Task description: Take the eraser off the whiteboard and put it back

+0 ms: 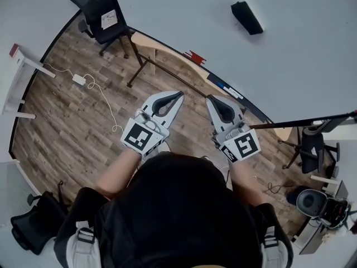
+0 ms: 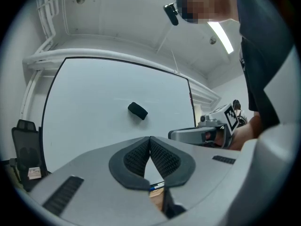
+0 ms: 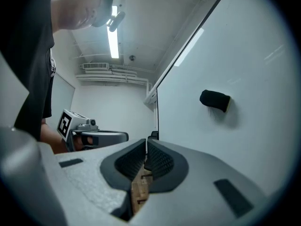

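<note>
The person's head (image 1: 175,205) and shoulders fill the bottom of the head view, so both forearms are hidden past the wrists; the whiteboard (image 1: 184,15) runs out of frame at the top and right; on its ledge (image 1: 226,87) there's a small red object (image 1: 195,56), too small to name. Left gripper (image 1: 179,96): jaws pressed tip to tip, nothing between them; right gripper (image 1: 210,99): pads together too, and empty; the pair sit side by side, aimed at the board. The eraser (image 1: 246,17) is on the whiteboard, black on the pale surface, well apart from both tools, untouched. Below the board is a wood-plank floor (image 1: 67,127) with a white cable (image 1: 103,96) trailing across it; a black office chair (image 1: 103,13) is at upper left, cut off by the edge. The right gripper view shows a lit ceiling lamp (image 3: 113,36) overhead.
</note>
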Tool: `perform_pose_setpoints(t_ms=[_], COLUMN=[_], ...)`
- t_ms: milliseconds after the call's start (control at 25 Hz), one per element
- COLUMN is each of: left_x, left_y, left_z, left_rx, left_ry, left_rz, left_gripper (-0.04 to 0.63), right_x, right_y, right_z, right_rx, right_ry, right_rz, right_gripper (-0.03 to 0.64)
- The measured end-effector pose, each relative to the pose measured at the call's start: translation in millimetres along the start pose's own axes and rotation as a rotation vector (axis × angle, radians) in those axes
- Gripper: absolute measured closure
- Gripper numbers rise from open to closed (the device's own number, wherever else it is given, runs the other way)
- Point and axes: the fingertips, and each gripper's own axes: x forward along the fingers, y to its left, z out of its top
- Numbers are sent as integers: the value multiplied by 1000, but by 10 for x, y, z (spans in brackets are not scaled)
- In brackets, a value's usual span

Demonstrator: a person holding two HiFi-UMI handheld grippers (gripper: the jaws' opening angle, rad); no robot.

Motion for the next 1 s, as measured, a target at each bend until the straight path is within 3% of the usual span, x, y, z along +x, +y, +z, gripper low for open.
perform_pose_setpoints(t_ms=[280,440,1000], left_x=[-157,-171,413], left_y=[447,599,708], left_z=[-38,-23,-96], left_rx=[-20,-29,-11], left_ry=[13,-25,1], left_rz=[-48,-58,-96], left_gripper=[600,600,600], right_x=[459,584,622], right_y=[172,186,-445], right_z=[-5,-54,-129], right_rx=[-3,7,20], right_ry=[15,25,3], right_rz=[-40,-56,-108], right_gripper=[615,615,615])
